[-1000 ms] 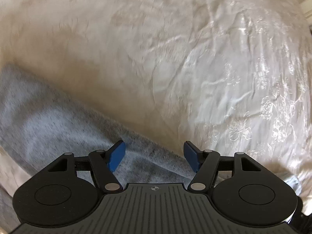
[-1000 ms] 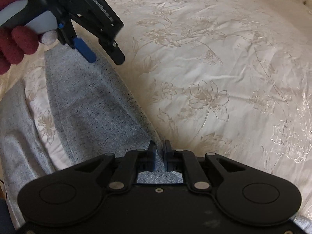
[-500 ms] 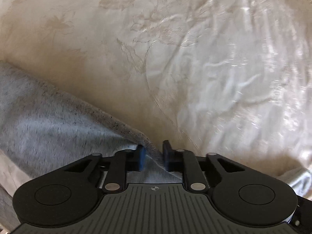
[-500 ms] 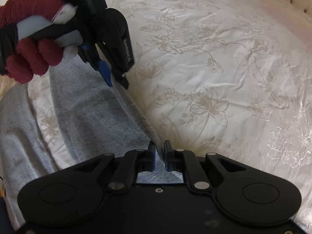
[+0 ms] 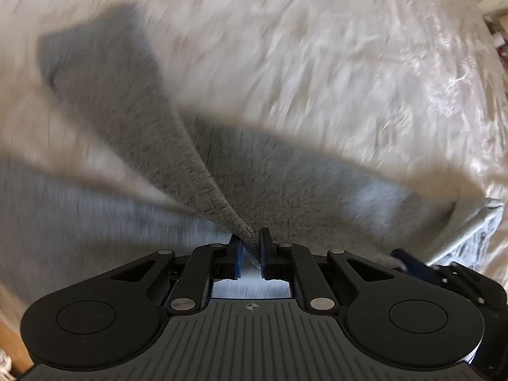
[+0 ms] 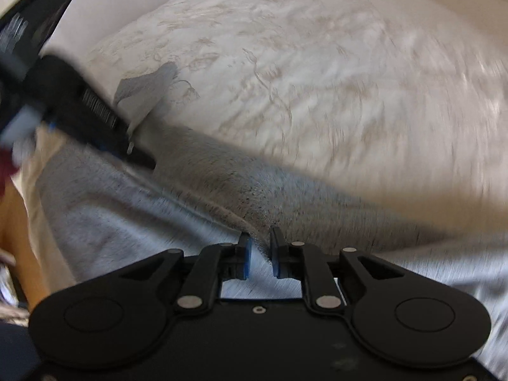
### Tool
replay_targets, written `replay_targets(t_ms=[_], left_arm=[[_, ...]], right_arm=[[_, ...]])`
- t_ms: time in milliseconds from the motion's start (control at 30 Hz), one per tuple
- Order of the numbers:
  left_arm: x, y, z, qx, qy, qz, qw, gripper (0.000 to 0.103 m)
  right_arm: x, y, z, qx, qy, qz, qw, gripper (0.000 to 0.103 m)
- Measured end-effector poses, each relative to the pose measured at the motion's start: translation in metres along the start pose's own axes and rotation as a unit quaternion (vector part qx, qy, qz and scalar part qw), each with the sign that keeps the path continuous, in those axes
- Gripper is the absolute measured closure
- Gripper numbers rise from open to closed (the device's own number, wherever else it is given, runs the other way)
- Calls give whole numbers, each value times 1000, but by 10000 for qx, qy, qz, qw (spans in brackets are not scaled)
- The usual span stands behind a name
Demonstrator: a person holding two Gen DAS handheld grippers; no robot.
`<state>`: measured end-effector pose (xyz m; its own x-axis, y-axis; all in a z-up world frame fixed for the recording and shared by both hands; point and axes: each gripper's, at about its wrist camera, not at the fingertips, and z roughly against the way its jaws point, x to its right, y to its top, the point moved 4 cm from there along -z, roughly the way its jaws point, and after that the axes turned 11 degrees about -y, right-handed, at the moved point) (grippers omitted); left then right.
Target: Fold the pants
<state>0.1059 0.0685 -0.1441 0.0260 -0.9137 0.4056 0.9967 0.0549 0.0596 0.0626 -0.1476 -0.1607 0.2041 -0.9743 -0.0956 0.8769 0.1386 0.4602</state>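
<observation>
Grey knit pants [image 5: 127, 101] lie on a cream flowered bedspread [image 5: 317, 63]. My left gripper [image 5: 250, 241] is shut on a pant edge, and the lifted fabric stretches away from its pads as a taut fold over the grey layer below. In the right wrist view the pants [image 6: 127, 216] spread across the lower half. My right gripper [image 6: 258, 241] has its jaws opening; a fabric crease runs into the gap, and the blue pads stand apart from it. The left gripper [image 6: 136, 155] shows at upper left, blurred. A blue pad of the right gripper [image 5: 409, 262] peeks in at lower right.
The bedspread [image 6: 317, 79] fills the far side of both views. A hand in a dark red glove [image 6: 4, 165] holds the left tool. An orange-brown floor [image 6: 12, 222] shows past the bed's left edge. Pale bunched cloth [image 5: 476, 231] lies at the right.
The left gripper shut on the pant edge and carried it sideways across the other grey layer. The right gripper moved with it and its pads have parted slightly. Both views are now motion-blurred.
</observation>
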Motion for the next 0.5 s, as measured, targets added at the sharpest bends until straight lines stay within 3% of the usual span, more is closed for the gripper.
replay_targets(t_ms=[100,233,367,500], left_arm=[[3,-3,-4,4,14,-17,10000,93],[15,-2,-4,132,218,-510,9984,93],[20,3,-9,166,250,-627,9976,93],[19,5,-12,117,259,-615,9977,93]], right_arm=[[9,-3,11,53,-63,-600,9982,81],[49,6,35,414,-479,-1707,9833,43],[108,14,45,532,-1353,-2792,9492,20],[167,30,31,349,-2174,-3448,9125,9]])
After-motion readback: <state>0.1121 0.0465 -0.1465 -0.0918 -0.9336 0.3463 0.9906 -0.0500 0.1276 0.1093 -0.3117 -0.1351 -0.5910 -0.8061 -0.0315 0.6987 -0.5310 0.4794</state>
